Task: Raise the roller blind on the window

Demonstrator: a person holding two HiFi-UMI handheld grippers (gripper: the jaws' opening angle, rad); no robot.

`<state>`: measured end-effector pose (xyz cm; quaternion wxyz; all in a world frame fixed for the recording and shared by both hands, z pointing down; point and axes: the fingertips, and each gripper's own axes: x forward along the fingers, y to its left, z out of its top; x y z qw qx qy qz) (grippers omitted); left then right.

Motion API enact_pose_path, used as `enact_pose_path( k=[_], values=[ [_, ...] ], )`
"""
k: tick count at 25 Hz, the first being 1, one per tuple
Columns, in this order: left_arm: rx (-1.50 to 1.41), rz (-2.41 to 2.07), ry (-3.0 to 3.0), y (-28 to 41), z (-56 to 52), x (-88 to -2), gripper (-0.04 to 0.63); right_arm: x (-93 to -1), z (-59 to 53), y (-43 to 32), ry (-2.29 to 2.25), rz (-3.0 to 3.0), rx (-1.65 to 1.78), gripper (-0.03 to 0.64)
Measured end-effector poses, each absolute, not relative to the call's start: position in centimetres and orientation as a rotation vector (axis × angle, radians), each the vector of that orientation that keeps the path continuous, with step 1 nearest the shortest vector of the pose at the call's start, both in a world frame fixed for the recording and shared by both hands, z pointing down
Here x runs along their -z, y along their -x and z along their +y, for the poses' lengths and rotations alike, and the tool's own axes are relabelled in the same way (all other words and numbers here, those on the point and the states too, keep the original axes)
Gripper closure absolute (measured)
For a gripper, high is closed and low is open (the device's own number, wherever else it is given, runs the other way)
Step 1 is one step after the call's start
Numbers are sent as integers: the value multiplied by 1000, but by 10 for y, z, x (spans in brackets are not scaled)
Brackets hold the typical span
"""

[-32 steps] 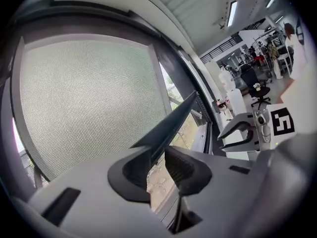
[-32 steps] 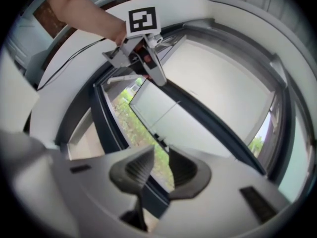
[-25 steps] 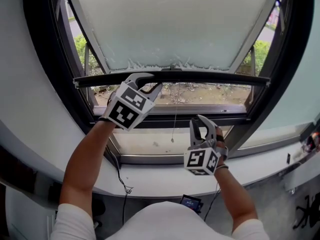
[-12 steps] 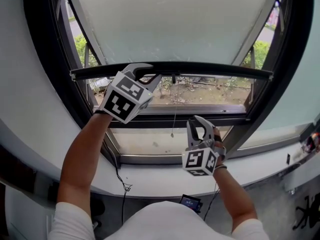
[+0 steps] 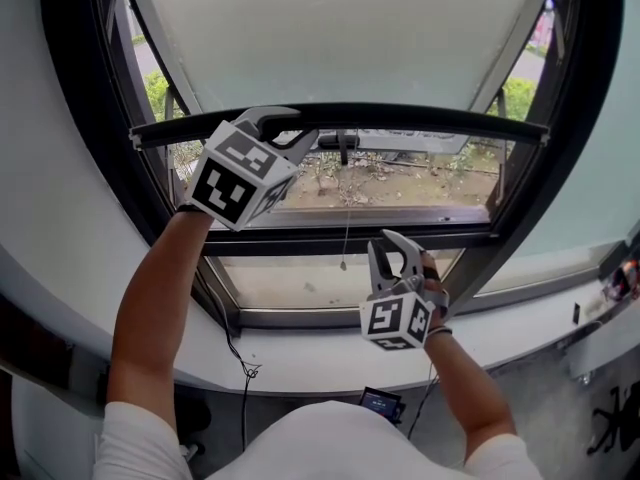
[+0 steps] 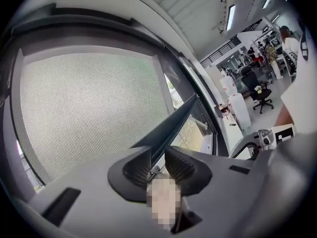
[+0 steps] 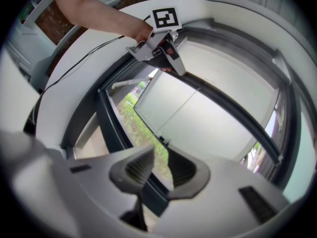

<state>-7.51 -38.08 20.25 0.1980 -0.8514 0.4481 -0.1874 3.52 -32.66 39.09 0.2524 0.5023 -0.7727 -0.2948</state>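
Note:
The pale roller blind (image 5: 340, 38) hangs over the upper window and ends in a dark bottom bar (image 5: 430, 118). My left gripper (image 5: 287, 130) is shut on that bar near its left end. In the left gripper view the bar (image 6: 174, 119) runs in between the ribbed pads (image 6: 137, 166), with the mesh blind (image 6: 89, 108) to its left. My right gripper (image 5: 396, 250) sits lower, in front of the window's lower frame, with its jaws apart and nothing between them. A thin pull cord (image 5: 346, 233) dangles from the bar's middle. The right gripper view shows the left gripper (image 7: 161, 51) on the bar (image 7: 233, 114).
The dark window frame (image 5: 95, 178) surrounds the opening, and bushes and bare ground show outside. A curved white sill (image 5: 300, 353) carries a thin cable (image 5: 240, 353). A small screen (image 5: 380, 404) lies below it. Office chairs and desks (image 6: 260, 86) are behind me.
My left gripper has risen with the bottom bar, so more of the glass under the blind is uncovered. The right gripper has stayed almost where it was.

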Motion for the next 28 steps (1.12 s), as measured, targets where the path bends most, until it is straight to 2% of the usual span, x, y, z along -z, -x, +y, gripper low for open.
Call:
enact_pose_path(
  k=[20,28],
  values=[
    [485,1253,2313,76,-381,-154,494,-413,-331,-18,-1257,-2171,667,525],
    [517,1250,2263,76,-380,-136,494,-424,-344,-8,-1222,-2264,474,522]
  ],
)
